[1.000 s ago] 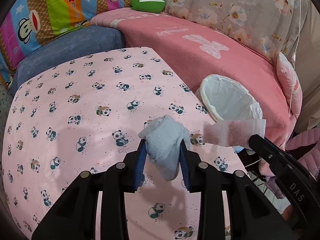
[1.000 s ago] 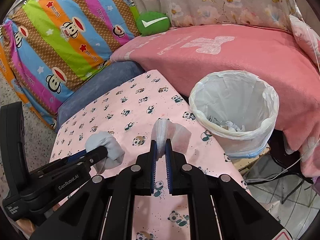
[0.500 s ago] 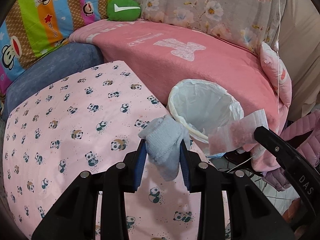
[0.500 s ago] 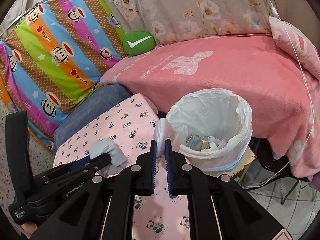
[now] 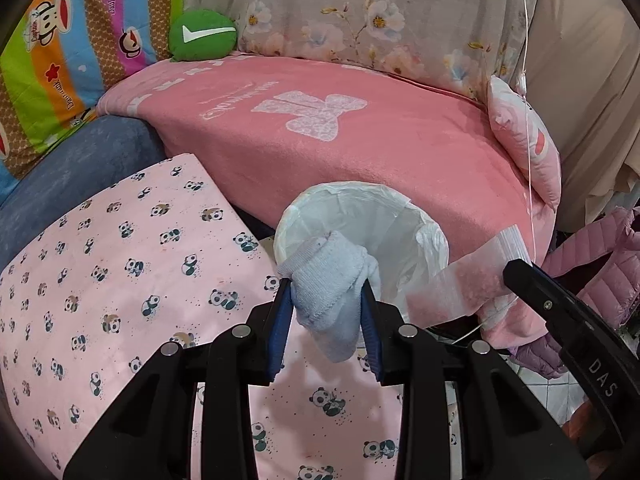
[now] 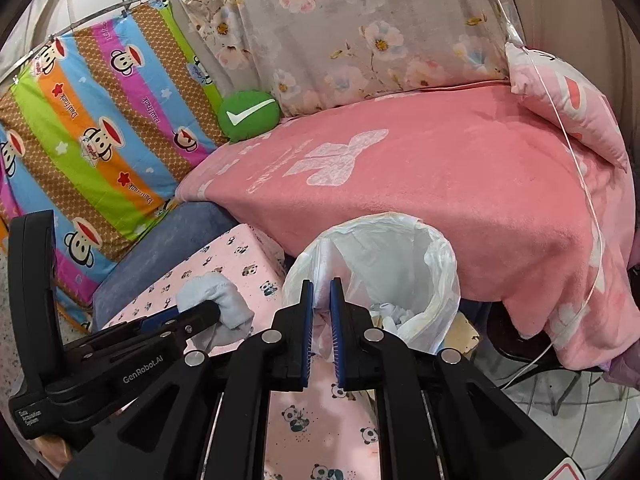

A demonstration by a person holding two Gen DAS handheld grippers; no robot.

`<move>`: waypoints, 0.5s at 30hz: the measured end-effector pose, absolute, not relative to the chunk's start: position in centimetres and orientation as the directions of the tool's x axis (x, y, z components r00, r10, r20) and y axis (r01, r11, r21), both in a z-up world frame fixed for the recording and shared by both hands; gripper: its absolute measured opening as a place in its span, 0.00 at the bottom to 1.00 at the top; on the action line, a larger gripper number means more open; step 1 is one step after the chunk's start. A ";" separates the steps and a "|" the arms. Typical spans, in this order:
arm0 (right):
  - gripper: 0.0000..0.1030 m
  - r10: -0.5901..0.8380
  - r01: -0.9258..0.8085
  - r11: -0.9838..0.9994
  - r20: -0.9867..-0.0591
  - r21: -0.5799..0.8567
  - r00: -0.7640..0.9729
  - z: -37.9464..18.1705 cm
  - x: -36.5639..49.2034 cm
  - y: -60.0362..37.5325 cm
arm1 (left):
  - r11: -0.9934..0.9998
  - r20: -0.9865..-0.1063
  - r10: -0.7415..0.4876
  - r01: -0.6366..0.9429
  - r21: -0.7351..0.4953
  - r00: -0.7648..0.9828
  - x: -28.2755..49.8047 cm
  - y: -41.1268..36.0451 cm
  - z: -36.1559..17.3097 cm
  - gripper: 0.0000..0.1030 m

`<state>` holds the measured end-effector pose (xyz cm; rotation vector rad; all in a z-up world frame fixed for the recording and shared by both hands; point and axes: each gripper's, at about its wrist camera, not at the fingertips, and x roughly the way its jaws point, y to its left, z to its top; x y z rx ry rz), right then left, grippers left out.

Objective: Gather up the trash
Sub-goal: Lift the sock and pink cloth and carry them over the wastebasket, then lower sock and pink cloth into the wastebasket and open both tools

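Both grippers at the lined trash bin (image 6: 384,280), each loaded. Left gripper (image 5: 326,312) clamped on a pale blue sock (image 5: 332,280); it sits at the bin's near-left rim, over the edge of the panda-print sheet (image 5: 120,260) rather than the opening. Right gripper (image 6: 320,312) pinched tight on a thin translucent plastic wrapper (image 5: 460,280), just short of the bin's near rim. Step in hand (judgement): drop-off. To do it well, carry each load fully past the near rim and over the liner mouth before opening, one at a time; wrapper is light and may cling to a pad, so open wide, maybe shake. Sock's long axis runs roughly vertical, free end hanging down toward the sheet, bunched end up toward the bin. Wrapper's long axis approx. along the gripper fingers, pointing at the bin.
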<state>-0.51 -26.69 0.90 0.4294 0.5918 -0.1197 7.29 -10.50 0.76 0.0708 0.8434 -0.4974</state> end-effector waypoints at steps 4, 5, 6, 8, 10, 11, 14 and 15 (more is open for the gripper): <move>0.10 0.001 0.245 0.901 -0.564 0.359 0.826 0.8 0.3 -28.2 | 0.875 -0.732 -0.407 0.463 -0.140 0.546 8.1 -11.9 0.8 0.31; 0.10 -0.001 0.247 0.900 -0.565 0.359 0.825 0.8 0.5 -28.4 | 0.873 -0.732 -0.408 0.468 -0.138 0.546 8.3 -12.2 0.8 0.31; 0.10 -0.005 0.252 0.900 -0.569 0.356 0.822 0.7 0.9 -28.9 | 0.872 -0.732 -0.408 0.472 -0.134 0.546 8.5 -12.5 0.7 0.32; 0.10 -0.008 0.255 0.900 -0.571 0.355 0.821 0.9 1.3 -29.1 | 0.869 -0.735 -0.409 0.476 -0.133 0.541 8.9 -13.0 0.6 0.32; 0.10 -0.012 0.259 0.899 -0.572 0.353 0.820 0.9 1.6 -29.5 | 0.868 -0.738 -0.410 0.479 -0.134 0.536 9.3 -13.5 0.4 0.32; 0.10 -0.015 0.261 0.899 -0.573 0.351 0.820 0.9 1.9 -29.9 | 0.867 -0.739 -0.410 0.480 -0.134 0.534 9.5 -13.7 0.3 0.32; 0.10 -0.020 0.265 0.900 -0.574 0.347 0.819 0.8 2.4 -30.0 | 0.864 -0.744 -0.408 0.486 -0.128 0.529 10.2 -14.6 0.0 0.32; 0.10 -0.021 0.265 0.900 -0.573 0.346 0.819 0.8 2.6 -30.1 | 0.863 -0.745 -0.409 0.489 -0.128 0.527 10.3 -14.9 -0.1 0.32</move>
